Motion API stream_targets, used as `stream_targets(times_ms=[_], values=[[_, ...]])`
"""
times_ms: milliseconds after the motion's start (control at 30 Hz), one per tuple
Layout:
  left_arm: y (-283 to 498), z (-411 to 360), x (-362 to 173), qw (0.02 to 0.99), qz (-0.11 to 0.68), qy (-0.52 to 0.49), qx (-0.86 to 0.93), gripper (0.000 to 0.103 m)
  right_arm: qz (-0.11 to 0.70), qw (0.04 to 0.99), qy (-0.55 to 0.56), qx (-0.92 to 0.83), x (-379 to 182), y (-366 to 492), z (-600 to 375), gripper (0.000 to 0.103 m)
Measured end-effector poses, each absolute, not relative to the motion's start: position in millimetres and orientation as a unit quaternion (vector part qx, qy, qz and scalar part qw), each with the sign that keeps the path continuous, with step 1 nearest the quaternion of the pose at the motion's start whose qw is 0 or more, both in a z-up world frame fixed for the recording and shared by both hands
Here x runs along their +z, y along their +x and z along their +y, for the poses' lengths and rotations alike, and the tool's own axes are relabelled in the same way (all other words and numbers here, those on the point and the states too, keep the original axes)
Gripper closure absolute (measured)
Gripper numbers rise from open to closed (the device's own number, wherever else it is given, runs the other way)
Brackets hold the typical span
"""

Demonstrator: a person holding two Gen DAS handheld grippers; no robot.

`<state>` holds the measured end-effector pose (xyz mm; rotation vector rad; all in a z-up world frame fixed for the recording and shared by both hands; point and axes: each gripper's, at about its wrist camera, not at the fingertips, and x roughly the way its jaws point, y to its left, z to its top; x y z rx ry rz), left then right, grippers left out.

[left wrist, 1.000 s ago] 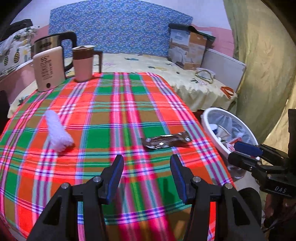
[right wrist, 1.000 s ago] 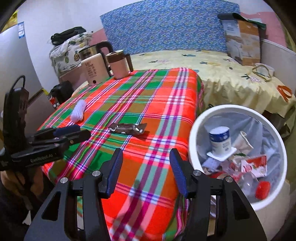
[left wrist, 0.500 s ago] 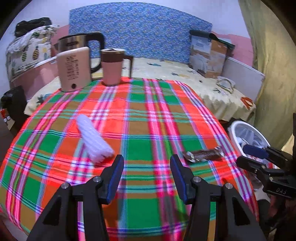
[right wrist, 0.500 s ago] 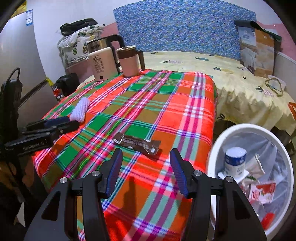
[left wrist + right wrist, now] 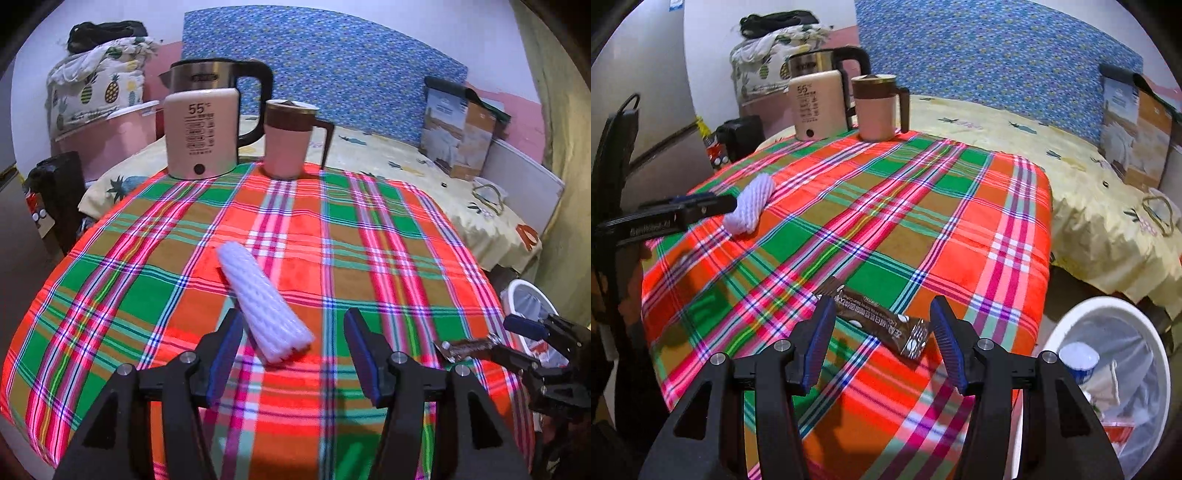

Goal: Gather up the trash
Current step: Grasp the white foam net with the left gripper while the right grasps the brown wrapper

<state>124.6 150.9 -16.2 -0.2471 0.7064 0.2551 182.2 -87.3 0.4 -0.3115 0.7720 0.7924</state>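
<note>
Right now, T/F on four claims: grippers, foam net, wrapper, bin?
1. Both grippers are open and hold nothing. True: left gripper, right gripper.
2. The white foam net is already in the bin. False: it lies on the plaid tablecloth.
3. The brown wrapper lies flat between the right gripper's fingers. True.
4. The white bin is empty. False: a cup and other trash lie inside.

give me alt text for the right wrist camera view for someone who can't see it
The open right gripper hovers over a brown snack wrapper lying near the edge of a plaid tablecloth. A white lined trash bin holding rubbish sits lower right; the left gripper nears a white foam net sleeve at far left.
</note>
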Motion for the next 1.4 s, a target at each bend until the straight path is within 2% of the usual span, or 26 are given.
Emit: stream_targets(times_ms=[267, 400, 500, 533, 633, 867, 1033, 1067, 1133, 1200, 1400], values=[[147.9, 164.0, -34.1, 0.909, 0.367, -0.13, 0.148, 0.044, 0.394, 0.808, -0.202, 0.388, -17.3, 190.3, -74.8, 0.048], [151.9, 165.5, -44.9, 0.901, 0.386, -0.13, 0.149, 0.044, 0.411, 0.808, -0.176, 0.384, -21.0, 189.7, -78.9, 0.049], [151.3, 169.6, -49.0, 0.897, 0.395, -0.146, 0.137, 0.051, 0.416, 0.816, -0.155, 0.37, -19.5, 187.9, -82.0, 0.076], [150.0, 169.1, -48.7, 0.898, 0.394, -0.145, 0.132, 0.055, 0.418, 0.818, -0.147, 0.366, -19.4, 187.5, -83.3, 0.077], [145.2, 161.7, -47.5, 0.902, 0.395, -0.133, 0.114, 0.063, 0.429, 0.824, -0.119, 0.35, -19.9, 186.0, -87.9, 0.077], [121.9, 127.1, -43.9, 0.91, 0.395, -0.125, 0.01, 0.063, 0.463, 0.823, -0.031, 0.327, -21.4, 180.8, -102.8, 0.077], [115.3, 114.9, -35.5, 0.914, 0.391, -0.111, 0.003, 0.062, 0.454, 0.825, -0.048, 0.333, -20.8, 172.0, -99.3, 0.076], [115.2, 116.3, -33.3, 0.915, 0.388, -0.113, 0.009, 0.062, 0.451, 0.827, -0.055, 0.333, -20.0, 171.2, -97.9, 0.076], [114.9, 121.8, -28.9, 0.916, 0.381, -0.126, 0.023, 0.05, 0.446, 0.827, -0.063, 0.337, -18.0, 171.2, -96.5, 0.073], [115.7, 129.1, -26.5, 0.915, 0.374, -0.143, 0.041, 0.045, 0.437, 0.828, -0.077, 0.343, -16.3, 169.2, -94.0, 0.07], [134.1, 156.5, -29.3, 0.899, 0.371, -0.215, 0.09, 0.042, 0.432, 0.831, -0.088, 0.34, -19.6, 171.0, -87.6, 0.068]])
